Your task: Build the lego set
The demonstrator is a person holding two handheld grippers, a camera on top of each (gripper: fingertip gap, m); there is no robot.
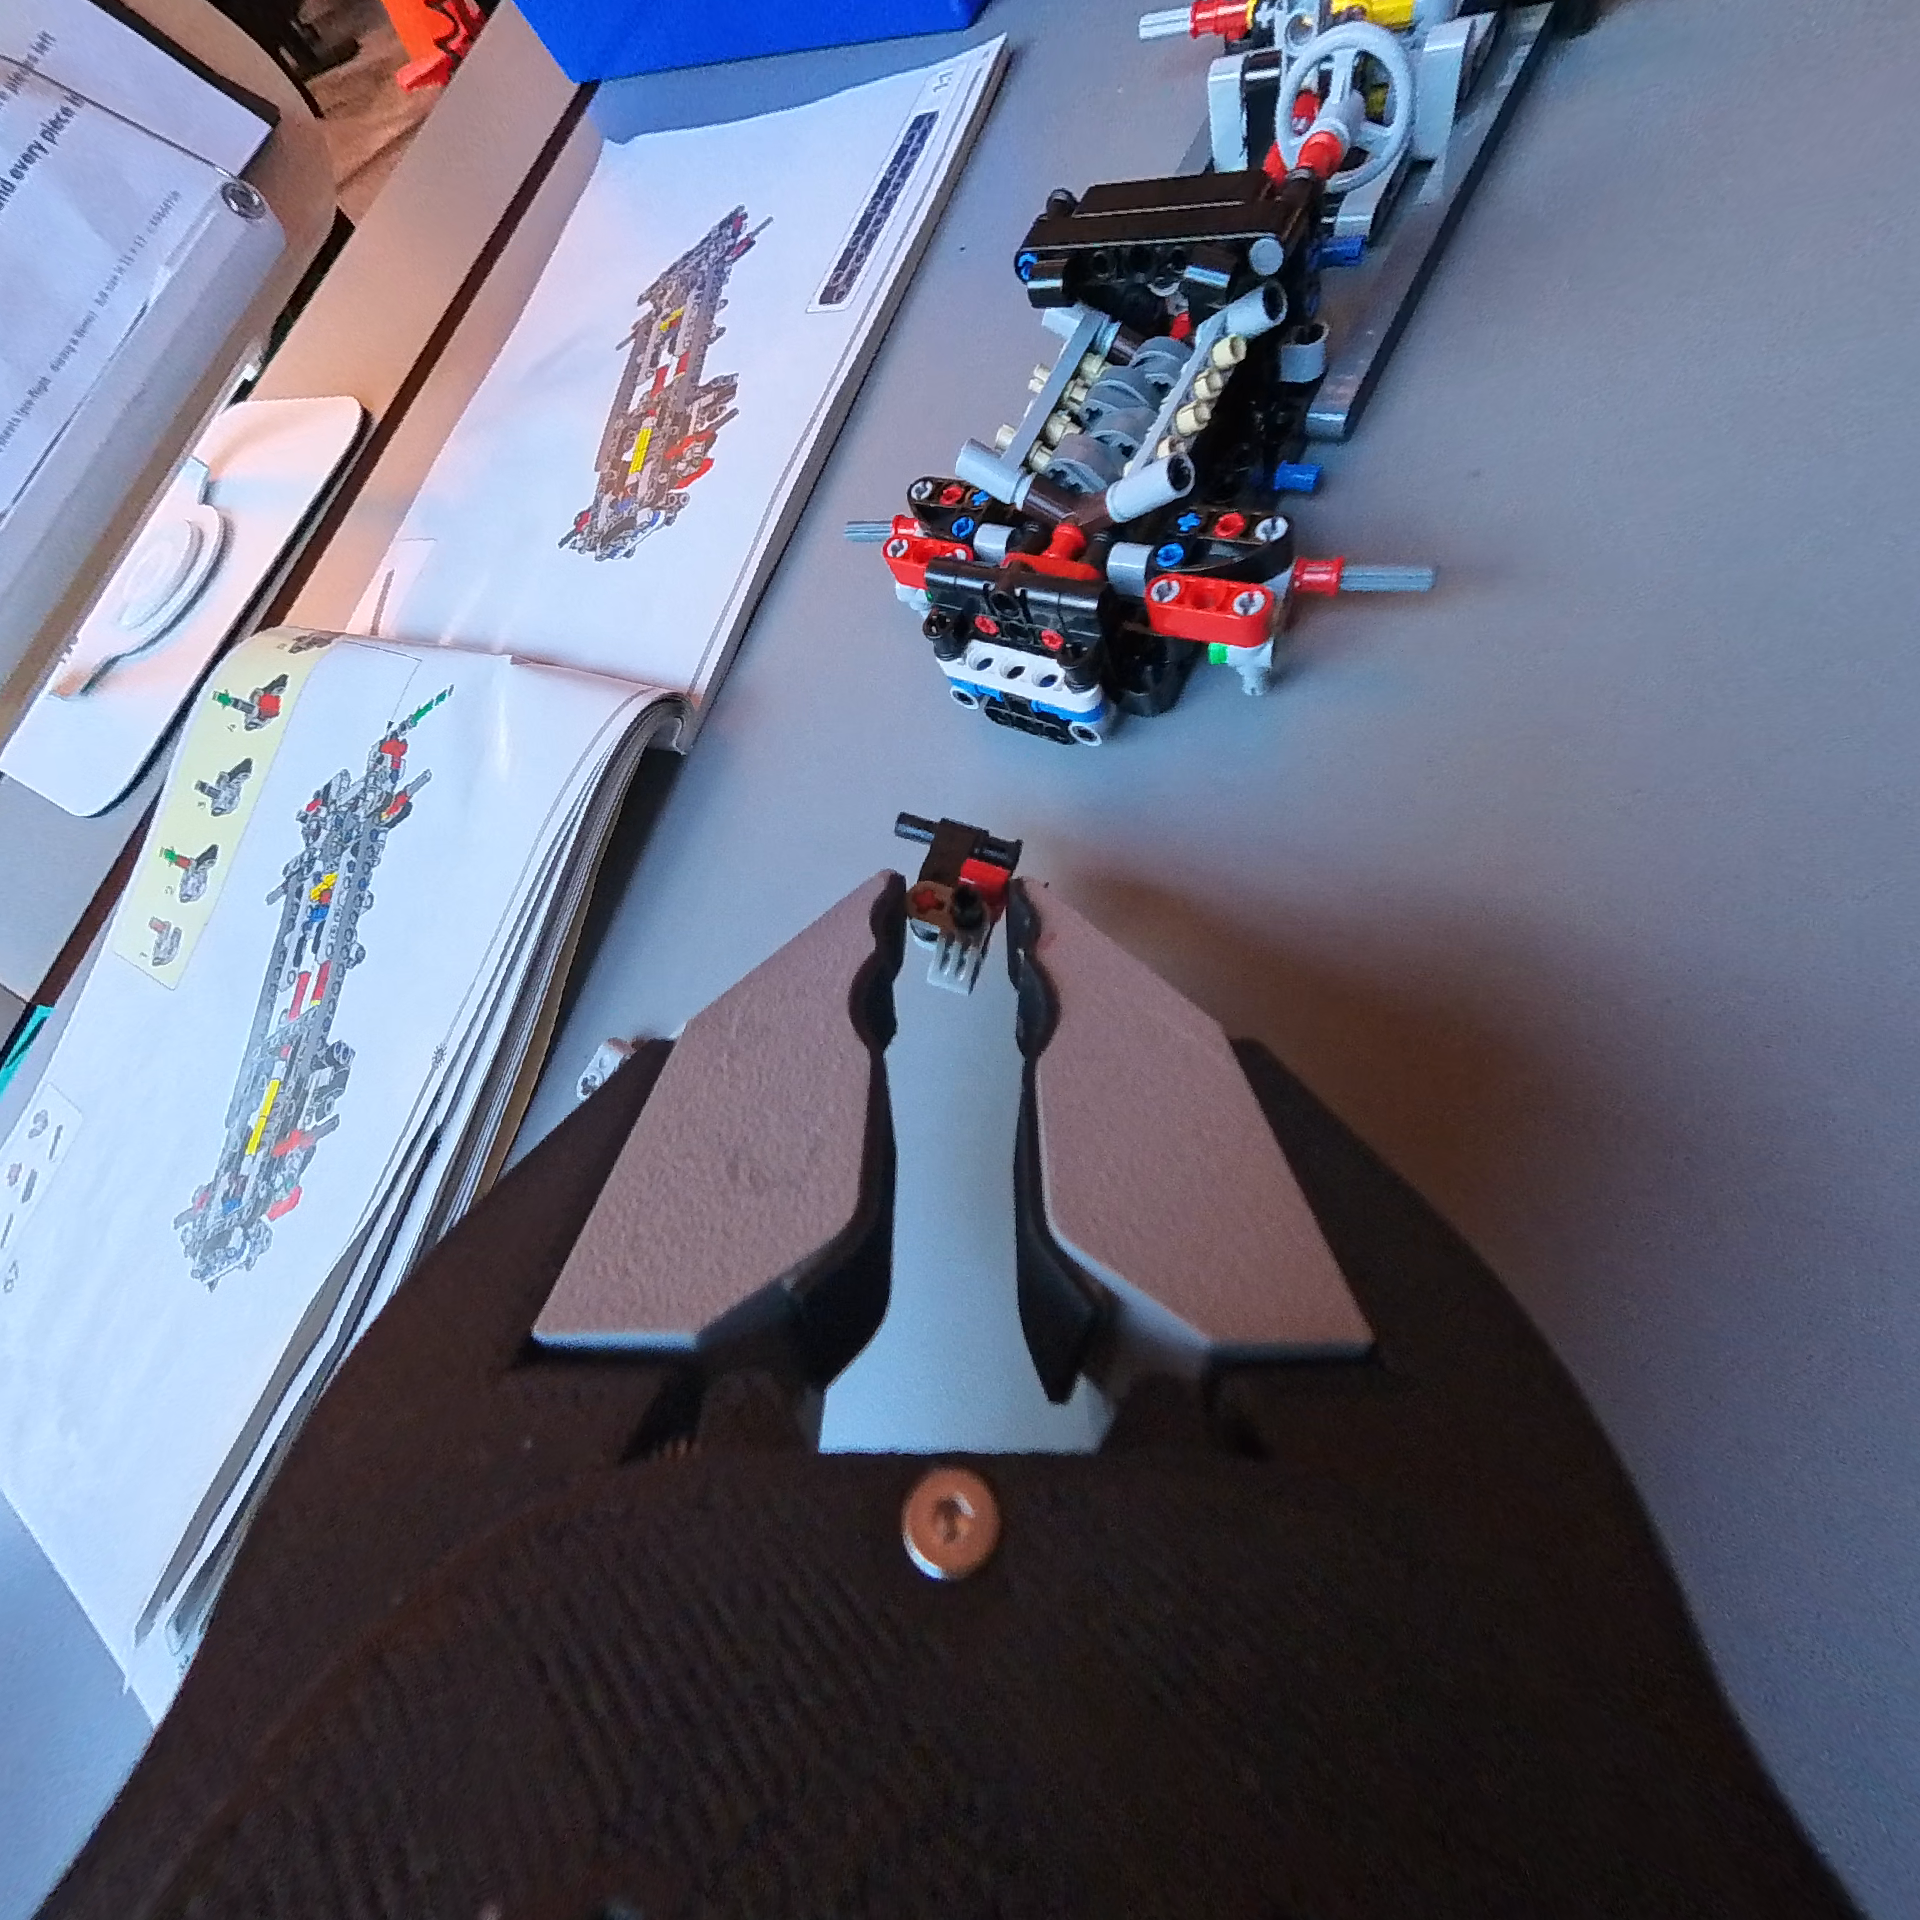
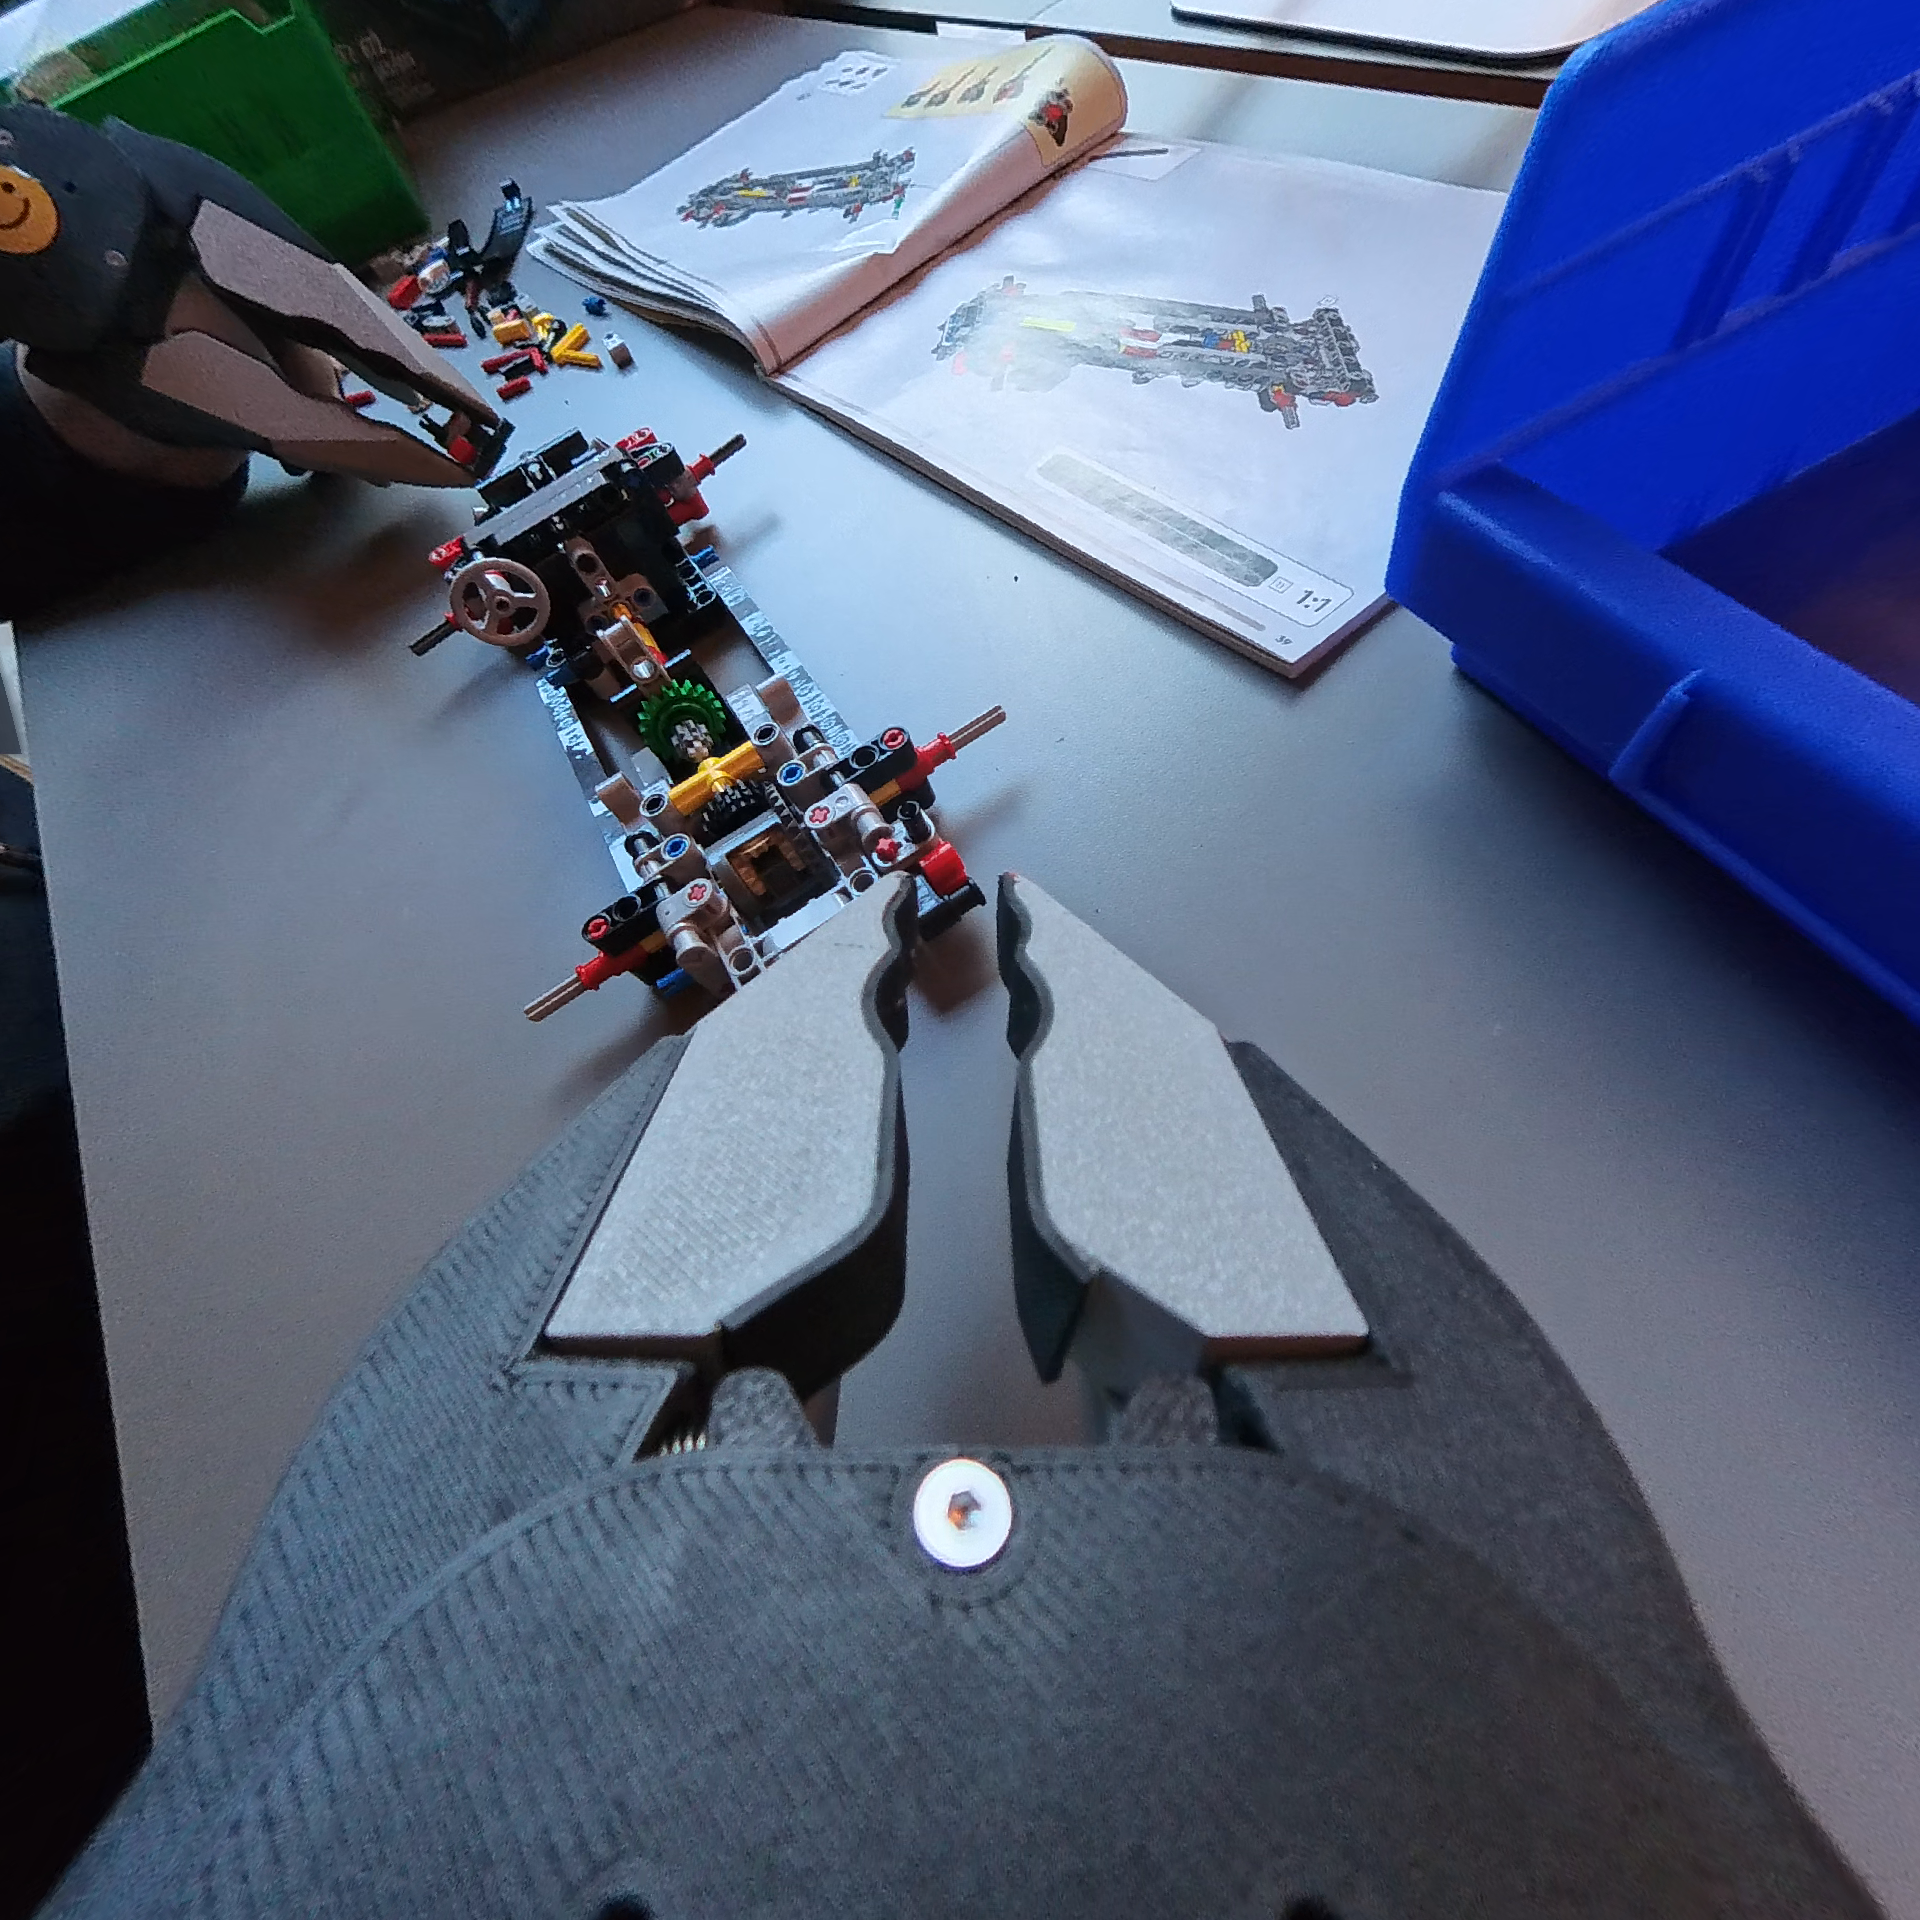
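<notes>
Left gripper (image 1: 954, 904): clamped on a small brown, red and grey brick sub-assembly (image 1: 961, 894), held just short of the car chassis (image 1: 1101, 457) on the grey table (image 1: 1558, 831). Best kept level, pins aligned. Right gripper (image 2: 956, 904): slightly apart, gripping nothing, at the chassis's near end beside a red-and-black piece (image 2: 951, 883).

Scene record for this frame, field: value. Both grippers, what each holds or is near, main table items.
left gripper: fingers closed on a small brick sub-assembly, black, brown, red, grey
right gripper: holds nothing, fingers slightly apart, tips beside the chassis end
chassis: long brick-built car frame on grey table
booklet: open, beside chassis
blue bin: right edge
loose parts: far end
</notes>
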